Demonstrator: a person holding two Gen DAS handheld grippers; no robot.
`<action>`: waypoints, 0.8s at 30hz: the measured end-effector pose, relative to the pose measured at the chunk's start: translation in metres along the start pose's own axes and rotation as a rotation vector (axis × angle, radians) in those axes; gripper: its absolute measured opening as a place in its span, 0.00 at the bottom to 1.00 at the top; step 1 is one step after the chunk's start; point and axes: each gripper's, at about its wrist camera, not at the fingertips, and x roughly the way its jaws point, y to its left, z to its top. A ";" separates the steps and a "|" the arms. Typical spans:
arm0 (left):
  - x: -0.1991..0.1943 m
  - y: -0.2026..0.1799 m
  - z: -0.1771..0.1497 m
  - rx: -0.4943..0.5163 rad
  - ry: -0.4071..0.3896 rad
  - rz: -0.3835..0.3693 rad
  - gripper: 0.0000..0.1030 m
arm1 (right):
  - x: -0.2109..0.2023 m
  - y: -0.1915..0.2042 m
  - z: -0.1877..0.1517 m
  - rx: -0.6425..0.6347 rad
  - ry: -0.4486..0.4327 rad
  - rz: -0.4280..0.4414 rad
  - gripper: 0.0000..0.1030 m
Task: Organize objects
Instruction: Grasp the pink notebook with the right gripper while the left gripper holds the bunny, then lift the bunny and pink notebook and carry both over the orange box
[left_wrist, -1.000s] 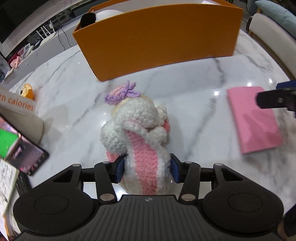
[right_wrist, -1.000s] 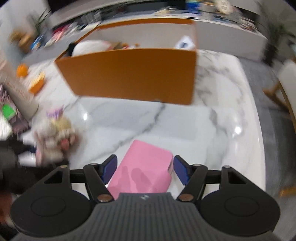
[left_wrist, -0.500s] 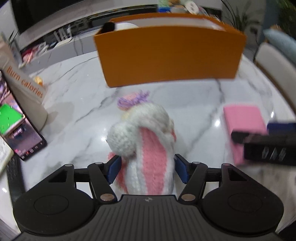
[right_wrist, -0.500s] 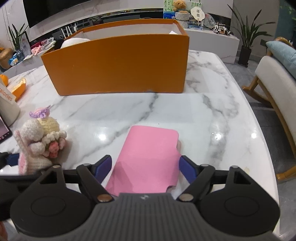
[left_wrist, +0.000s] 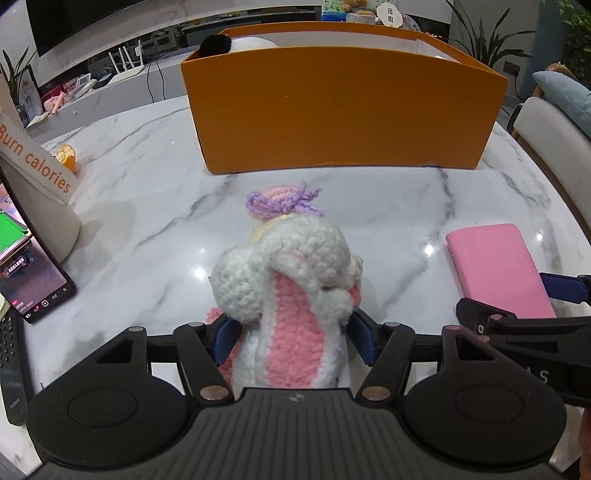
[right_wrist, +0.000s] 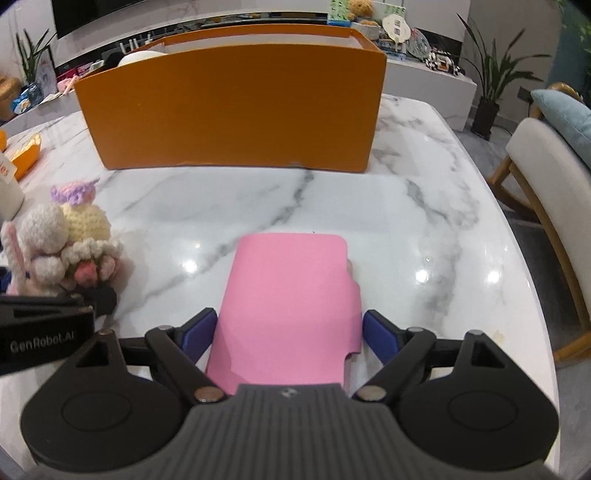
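A white and pink crochet bunny doll (left_wrist: 291, 280) with a purple bow stands on the marble table (left_wrist: 155, 206). My left gripper (left_wrist: 293, 338) has its blue pads on both sides of the doll's body and is shut on it. The doll also shows in the right wrist view (right_wrist: 62, 247) at the left. A flat pink case (right_wrist: 291, 295) lies on the table between the fingers of my right gripper (right_wrist: 286, 334), which is open around it, pads apart from its edges. The pink case also shows in the left wrist view (left_wrist: 498, 266) at the right.
A large orange box (left_wrist: 343, 107) stands at the back of the table, with a white and black item inside. A phone (left_wrist: 33, 280) and a white cup (left_wrist: 37, 192) marked "Burn calories" are at the left. A chair (right_wrist: 546, 173) stands beyond the right table edge.
The left gripper with the doll has pulled back and tilted, so the box looks farther and more level. The right gripper has moved forward over the pink case, its fingers now flanking it.
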 end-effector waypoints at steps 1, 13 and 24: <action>0.000 -0.001 0.000 0.002 -0.001 0.002 0.71 | 0.000 0.000 -0.001 -0.010 -0.002 0.002 0.82; 0.000 0.002 0.005 -0.007 0.006 -0.033 0.52 | -0.002 -0.001 0.001 -0.080 -0.012 0.033 0.79; -0.010 0.008 0.005 -0.053 0.017 -0.089 0.52 | -0.006 -0.015 0.005 -0.036 0.008 0.070 0.77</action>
